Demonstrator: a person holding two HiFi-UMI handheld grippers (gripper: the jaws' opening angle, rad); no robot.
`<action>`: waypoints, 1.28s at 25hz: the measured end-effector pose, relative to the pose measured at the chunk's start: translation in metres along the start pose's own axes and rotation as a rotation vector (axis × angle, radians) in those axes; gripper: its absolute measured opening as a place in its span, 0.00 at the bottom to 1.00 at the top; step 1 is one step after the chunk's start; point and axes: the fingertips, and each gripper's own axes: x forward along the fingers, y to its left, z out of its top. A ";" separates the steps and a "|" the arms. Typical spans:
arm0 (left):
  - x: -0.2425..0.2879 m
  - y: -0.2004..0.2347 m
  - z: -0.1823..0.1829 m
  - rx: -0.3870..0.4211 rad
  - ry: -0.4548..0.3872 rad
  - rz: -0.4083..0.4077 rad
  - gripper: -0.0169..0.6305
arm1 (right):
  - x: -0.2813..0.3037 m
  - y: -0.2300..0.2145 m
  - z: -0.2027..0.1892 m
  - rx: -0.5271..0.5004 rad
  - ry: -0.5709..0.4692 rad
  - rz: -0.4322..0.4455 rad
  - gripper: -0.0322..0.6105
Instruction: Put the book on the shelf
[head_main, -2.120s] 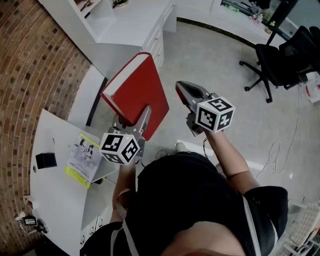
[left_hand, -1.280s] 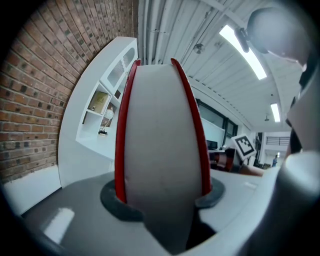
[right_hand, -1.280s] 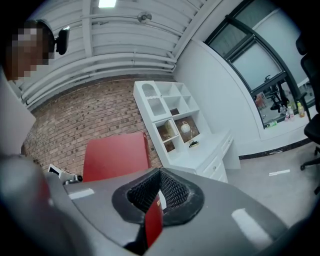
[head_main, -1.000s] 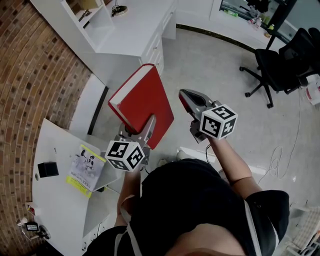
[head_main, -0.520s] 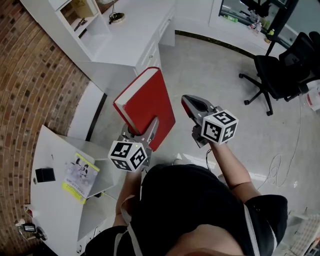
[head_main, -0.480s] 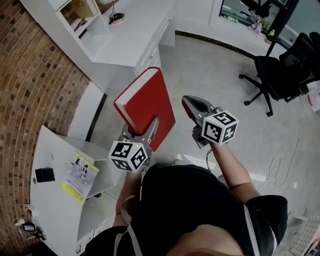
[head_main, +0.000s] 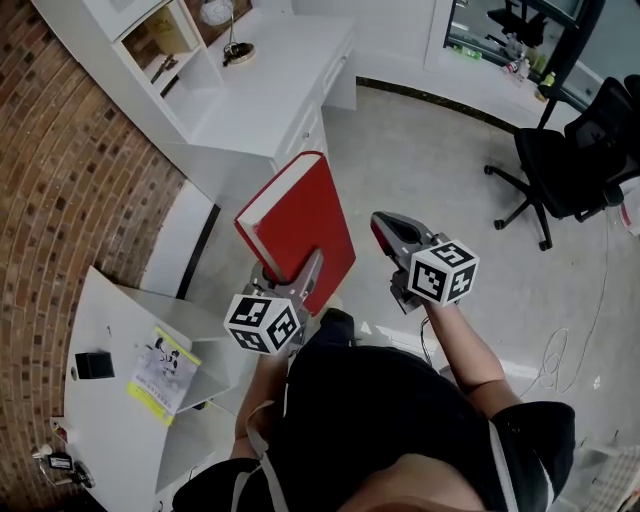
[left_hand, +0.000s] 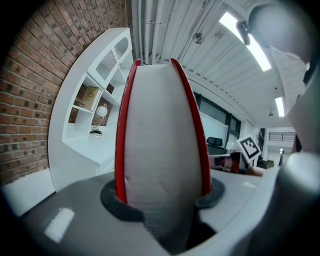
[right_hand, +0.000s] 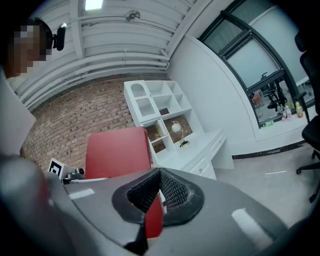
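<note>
A thick red book stands upright on its edge in my left gripper, whose jaws are shut on its lower end. In the left gripper view the book's white page edge fills the gap between the jaws, red covers on both sides. My right gripper hangs beside the book, to its right, shut and empty; its ridged pads meet. From there the book's cover shows at the left. The white shelf unit stands over a white desk at the upper left, a good way ahead of the book.
A brick wall runs along the left. A white table at the lower left carries a booklet and a small black box. A black office chair stands at the right on the grey floor. A lamp sits on the desk.
Both grippers and the book have travelled forward across the floor toward the desk and shelf unit, which now show more fully. The grip on the book is unchanged.
</note>
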 end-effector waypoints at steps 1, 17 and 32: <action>0.004 0.003 0.002 -0.001 0.000 -0.006 0.38 | 0.004 -0.001 0.001 -0.002 0.002 0.002 0.04; 0.093 0.087 0.038 -0.010 0.004 -0.046 0.38 | 0.110 -0.045 0.045 0.042 -0.009 0.030 0.04; 0.155 0.159 0.069 -0.044 0.001 -0.060 0.38 | 0.198 -0.073 0.075 0.106 0.006 0.051 0.04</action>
